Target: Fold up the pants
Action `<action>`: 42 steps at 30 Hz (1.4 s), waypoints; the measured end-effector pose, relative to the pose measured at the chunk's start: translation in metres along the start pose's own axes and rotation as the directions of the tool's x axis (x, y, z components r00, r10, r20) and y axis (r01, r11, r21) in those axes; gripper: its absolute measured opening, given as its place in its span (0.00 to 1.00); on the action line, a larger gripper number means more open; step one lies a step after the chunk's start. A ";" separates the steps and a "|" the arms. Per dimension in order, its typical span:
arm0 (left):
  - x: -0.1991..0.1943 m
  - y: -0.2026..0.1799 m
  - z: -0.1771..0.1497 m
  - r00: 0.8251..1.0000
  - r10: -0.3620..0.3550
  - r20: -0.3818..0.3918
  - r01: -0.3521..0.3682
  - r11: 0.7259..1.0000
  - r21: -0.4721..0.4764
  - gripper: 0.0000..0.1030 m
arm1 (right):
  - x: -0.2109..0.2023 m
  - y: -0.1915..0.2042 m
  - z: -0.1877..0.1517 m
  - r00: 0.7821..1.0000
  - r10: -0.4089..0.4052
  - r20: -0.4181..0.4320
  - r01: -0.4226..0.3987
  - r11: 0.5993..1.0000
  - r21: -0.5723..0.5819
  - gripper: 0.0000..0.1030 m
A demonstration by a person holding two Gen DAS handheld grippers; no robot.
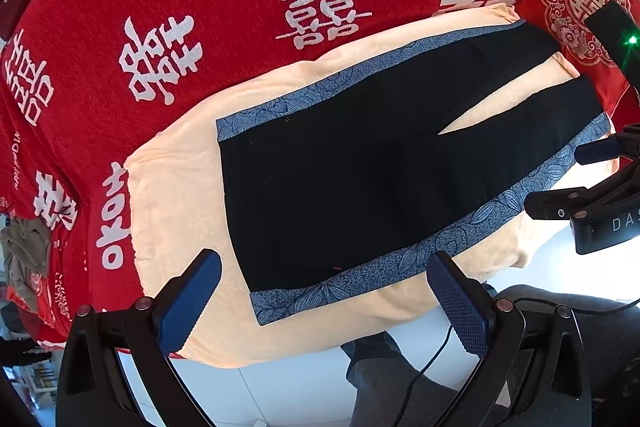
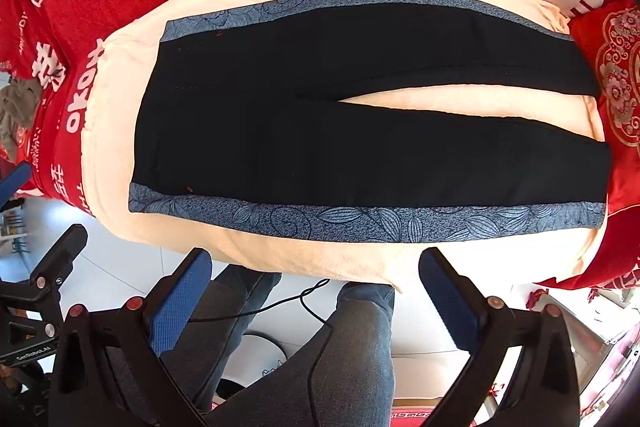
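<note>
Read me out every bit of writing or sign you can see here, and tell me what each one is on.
"THE BIGDA", cut off at the frame edge: red blanket.
"DAS", cut off: right tool.
"GenRobot.AI": left tool.
Large white double-happiness characters: red blanket.
Round double-happiness emblem: red cushion.
Small white print at the blanket's left edge: too blurred to read.
Pants: no writing.

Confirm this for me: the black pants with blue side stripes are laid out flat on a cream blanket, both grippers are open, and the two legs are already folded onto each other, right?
Not quite. The black pants lie flat on the cream blanket, and the left gripper and right gripper are open, but the legs are not folded together. The right wrist view shows them spread apart with blanket visible between them.
</note>
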State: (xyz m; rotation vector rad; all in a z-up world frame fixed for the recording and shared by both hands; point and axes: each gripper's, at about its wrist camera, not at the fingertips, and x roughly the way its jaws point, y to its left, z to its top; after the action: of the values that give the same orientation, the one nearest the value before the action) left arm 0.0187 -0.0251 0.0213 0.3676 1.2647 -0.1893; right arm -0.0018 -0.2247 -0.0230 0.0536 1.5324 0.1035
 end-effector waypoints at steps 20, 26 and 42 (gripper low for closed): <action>0.000 0.015 0.000 0.999 0.034 -0.001 -0.034 0.998 -0.049 1.00 | 0.001 0.002 0.009 1.000 -0.025 0.001 0.025 1.000 0.006 1.00; 0.000 0.016 -0.002 0.999 0.041 -0.005 -0.041 0.998 -0.055 1.00 | 0.002 0.002 0.010 1.000 -0.018 0.001 0.018 1.000 0.008 1.00; 0.002 0.020 -0.002 0.998 0.066 -0.020 -0.067 0.996 -0.066 1.00 | 0.004 0.000 0.014 1.000 0.000 -0.002 0.000 1.000 0.019 1.00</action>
State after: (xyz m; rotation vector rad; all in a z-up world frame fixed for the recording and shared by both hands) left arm 0.0245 -0.0060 0.0224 0.3536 1.2713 -0.0870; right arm 0.0127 -0.2239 -0.0262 0.0685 1.5359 0.0888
